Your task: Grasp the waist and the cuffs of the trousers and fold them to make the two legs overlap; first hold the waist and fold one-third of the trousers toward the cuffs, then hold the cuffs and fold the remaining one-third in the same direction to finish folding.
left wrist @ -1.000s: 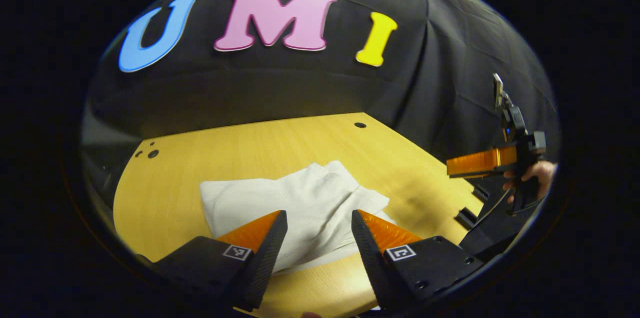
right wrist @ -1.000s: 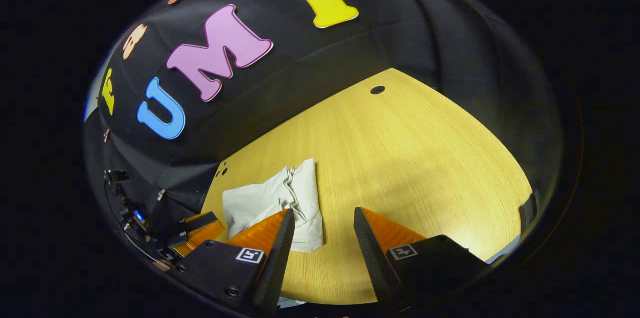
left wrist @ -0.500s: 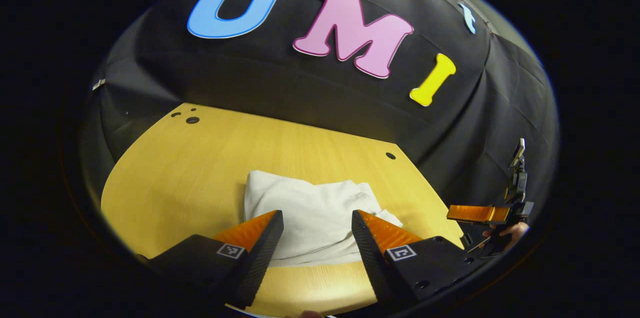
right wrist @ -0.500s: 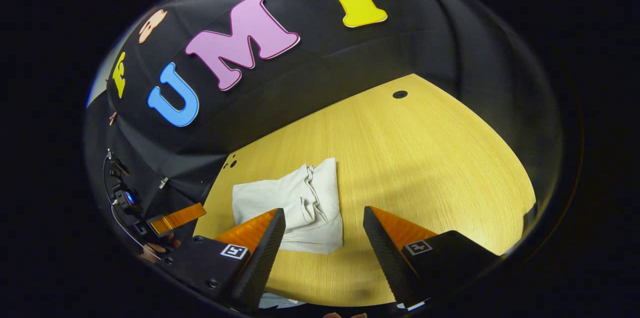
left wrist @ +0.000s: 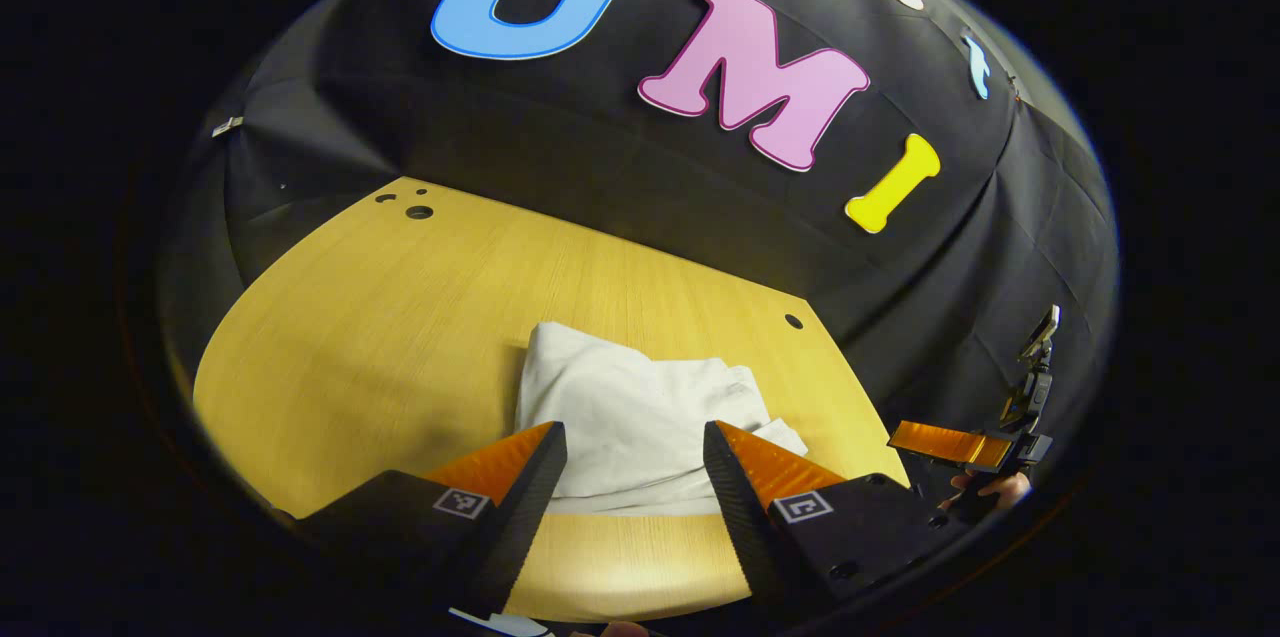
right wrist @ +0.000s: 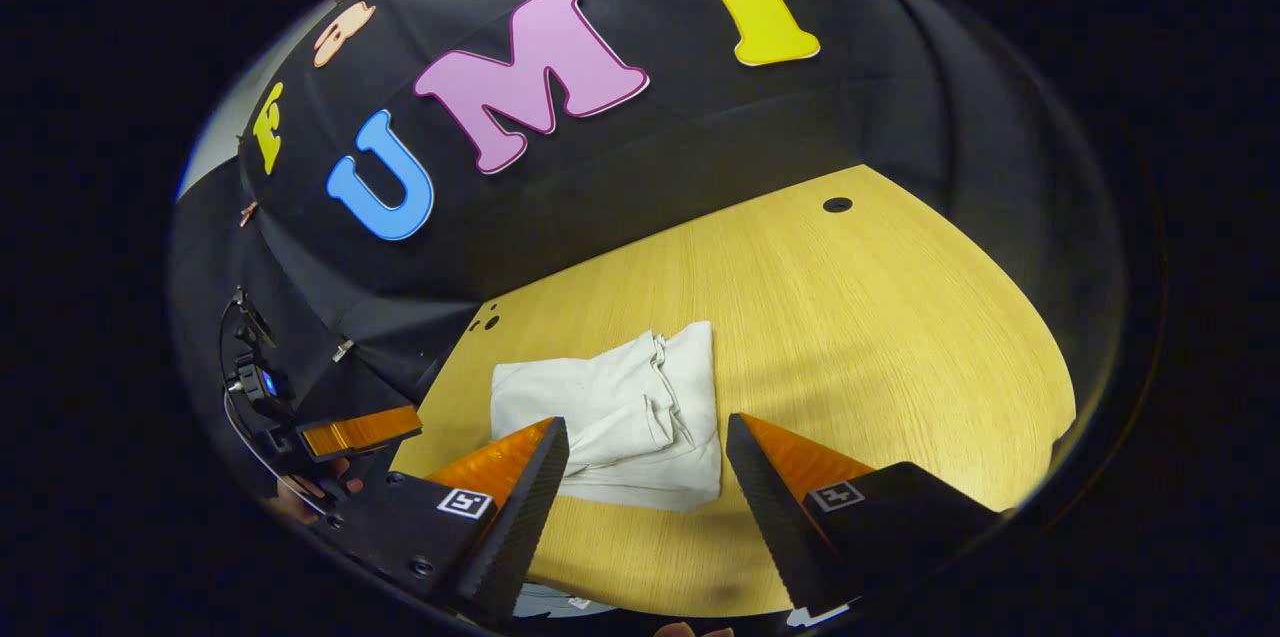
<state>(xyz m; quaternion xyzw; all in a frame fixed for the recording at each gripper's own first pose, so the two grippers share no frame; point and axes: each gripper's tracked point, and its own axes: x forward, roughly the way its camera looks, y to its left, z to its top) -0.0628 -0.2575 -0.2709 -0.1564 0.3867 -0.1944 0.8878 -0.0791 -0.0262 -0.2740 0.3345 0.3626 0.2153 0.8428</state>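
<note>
two views, taken in turn

left gripper view
- left gripper (left wrist: 635,437): fingers spread wide, nothing between them, held above the near part of the counter
- trousers (left wrist: 640,412): white, folded into a compact bundle, lying flat on the counter just beyond the fingertips; near edge shows between the two fingers
- counter (left wrist: 400,317): yellow wood grain, small dark holes at the far left and one near the far right corner
- right gripper (left wrist: 950,444): off to the right past the counter's edge, seen side-on, held by a hand (left wrist: 990,489); whether its fingers are apart cannot be told from here

right gripper view
- right gripper (right wrist: 648,437): fingers set wide apart, holding nothing, above the near edge of the counter (right wrist: 850,317)
- trousers (right wrist: 620,407): the folded bundle lies on the left half of the counter, gathered waistband running across its top layer, near corner showing between the fingers
- left gripper (right wrist: 360,430): at the left beyond the counter's edge, side-on, apart from the trousers
- booth wall (right wrist: 880,97): black cloth behind the counter
</note>
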